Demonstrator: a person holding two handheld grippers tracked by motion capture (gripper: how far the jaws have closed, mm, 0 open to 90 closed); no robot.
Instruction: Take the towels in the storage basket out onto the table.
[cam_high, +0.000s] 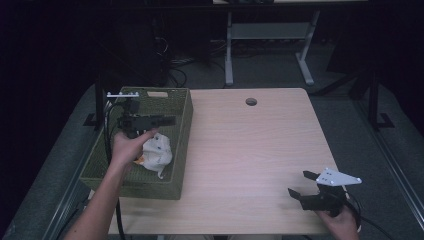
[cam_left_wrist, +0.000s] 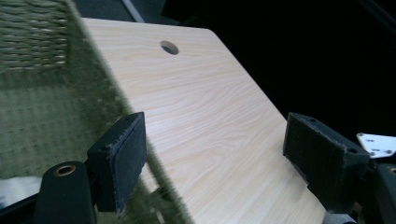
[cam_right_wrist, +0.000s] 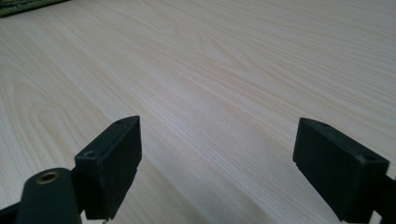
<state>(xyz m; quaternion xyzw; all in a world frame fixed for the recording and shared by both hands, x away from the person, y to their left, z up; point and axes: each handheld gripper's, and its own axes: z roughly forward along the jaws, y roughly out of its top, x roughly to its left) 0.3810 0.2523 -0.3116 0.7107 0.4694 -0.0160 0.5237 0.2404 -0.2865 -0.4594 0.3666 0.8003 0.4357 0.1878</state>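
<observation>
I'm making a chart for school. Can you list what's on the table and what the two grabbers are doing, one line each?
table: pale wood with a round hole near the far edge
basket: green woven basket on the table's left side
in basket: white crumpled bag
left gripper: open, empty, above the basket
right gripper: open, empty, at the table's near right corner
between the jaws: bare wood in the right gripper view, the basket's rim in the left gripper view

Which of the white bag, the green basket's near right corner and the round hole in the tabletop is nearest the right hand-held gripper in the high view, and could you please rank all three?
From the right hand-held gripper, at the table's near right edge:
1. Green basket, its near right corner, to the left.
2. White bag, inside the basket, further left.
3. Round hole, near the table's far edge.
</observation>
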